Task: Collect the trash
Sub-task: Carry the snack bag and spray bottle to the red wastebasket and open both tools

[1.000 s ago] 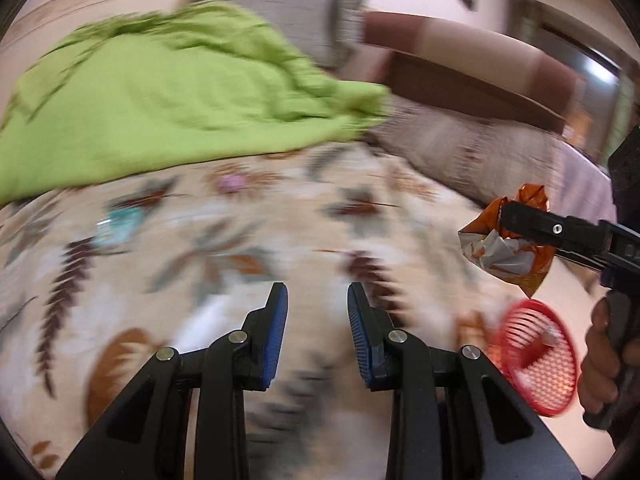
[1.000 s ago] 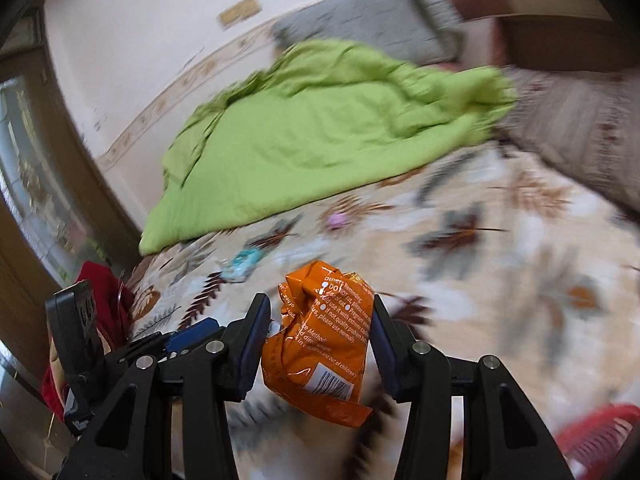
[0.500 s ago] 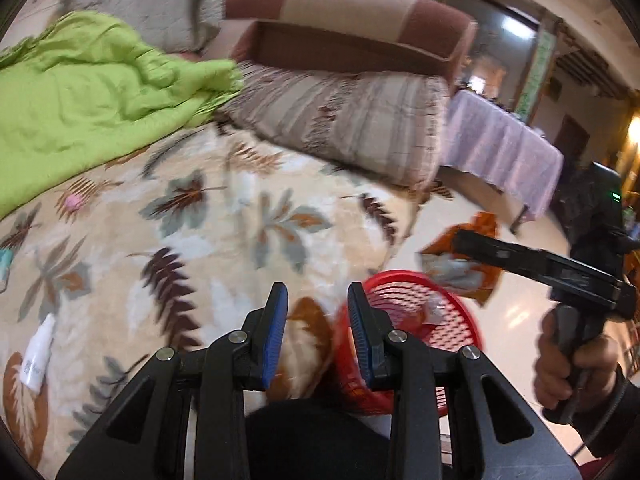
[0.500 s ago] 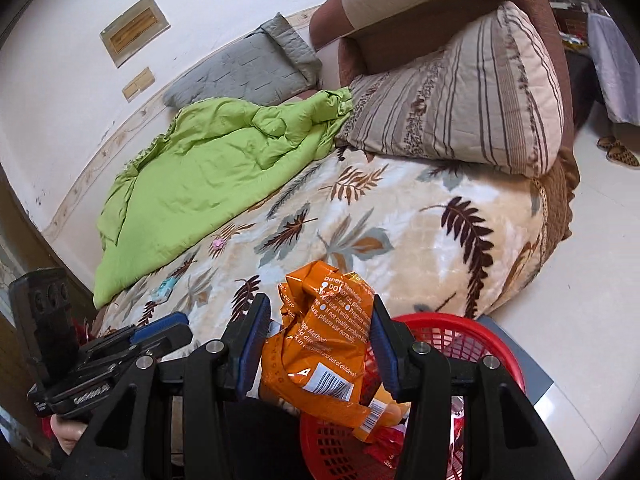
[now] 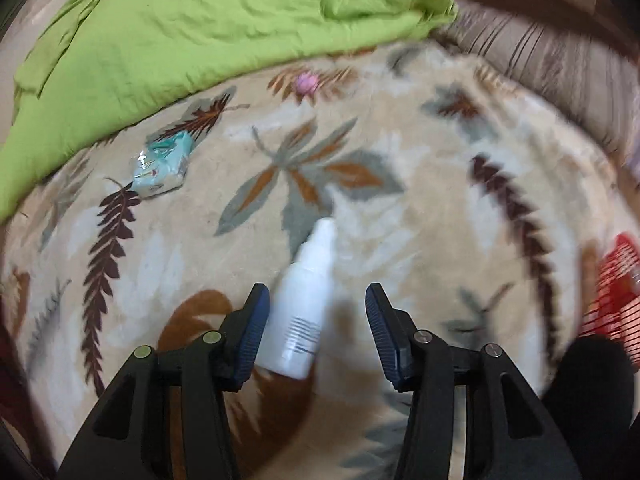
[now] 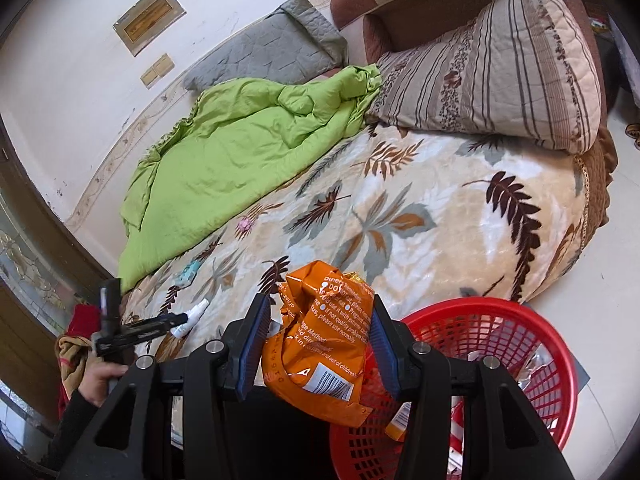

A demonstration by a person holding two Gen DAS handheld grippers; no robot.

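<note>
Leaf-print blanket (image 6: 460,220) covers bed; green quilt (image 6: 240,148) at far side, striped pillow (image 6: 500,64) at head.
Red basket (image 6: 500,344) on floor at bed's near edge, trash inside; left view catches only blurred sliver (image 5: 612,292).
Right gripper (image 6: 318,346) clamps orange packet (image 6: 320,344) beside basket rim; print reads "out of children", barcode below.
Left gripper (image 5: 316,328) over white bottle (image 5: 304,308), jaws opening, bottle between, pads seemingly clear; label lines unreadable.
Teal wrapper (image 5: 162,166), small pink scrap (image 5: 306,82) lie apart on open blanket.
</note>
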